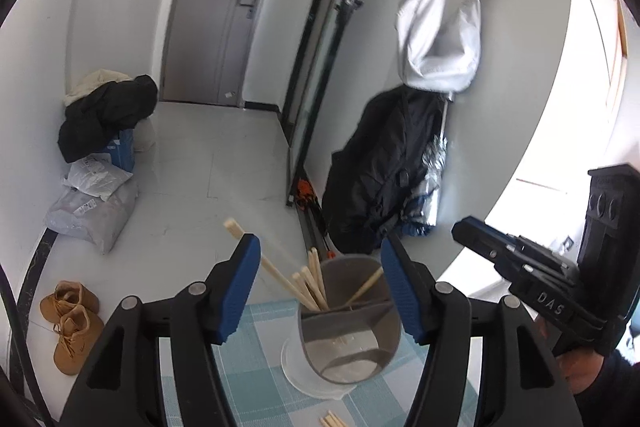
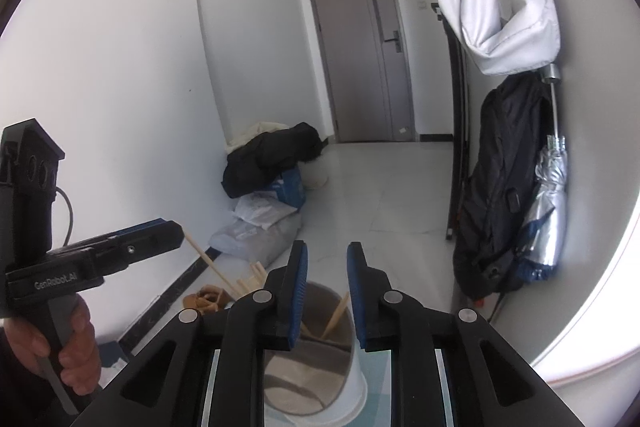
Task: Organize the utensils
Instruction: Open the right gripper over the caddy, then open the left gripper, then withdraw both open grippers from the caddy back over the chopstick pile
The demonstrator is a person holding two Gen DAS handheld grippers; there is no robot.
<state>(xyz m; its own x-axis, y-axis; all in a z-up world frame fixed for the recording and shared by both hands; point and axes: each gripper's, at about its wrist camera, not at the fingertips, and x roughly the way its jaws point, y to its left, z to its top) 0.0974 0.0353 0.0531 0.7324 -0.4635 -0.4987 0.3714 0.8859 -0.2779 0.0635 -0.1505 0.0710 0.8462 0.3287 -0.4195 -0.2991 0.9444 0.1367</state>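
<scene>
A grey divided utensil holder (image 1: 348, 327) stands on a clear plastic base on the checked tablecloth (image 1: 256, 359). Several wooden chopsticks (image 1: 310, 283) lean out of its left compartment, and one chopstick (image 1: 366, 285) leans in the other. My left gripper (image 1: 319, 243) is open just before the holder, nothing between its blue pads; a long chopstick passes behind its left finger. Loose chopsticks (image 1: 332, 419) lie on the cloth near me. My right gripper (image 2: 327, 247) hovers above the holder (image 2: 316, 355), jaws slightly apart and empty. Each gripper also shows in the other view: right gripper (image 1: 464, 231), left gripper (image 2: 180, 227).
Beyond the table edge is tiled floor. A black backpack (image 1: 384, 171), a white bag (image 1: 440, 39) and a folded umbrella (image 2: 548, 211) hang on the right wall. Clothes and parcels (image 1: 100, 155) pile at the left wall, brown boots (image 1: 70, 323) below. A grey door (image 1: 228, 11) is behind.
</scene>
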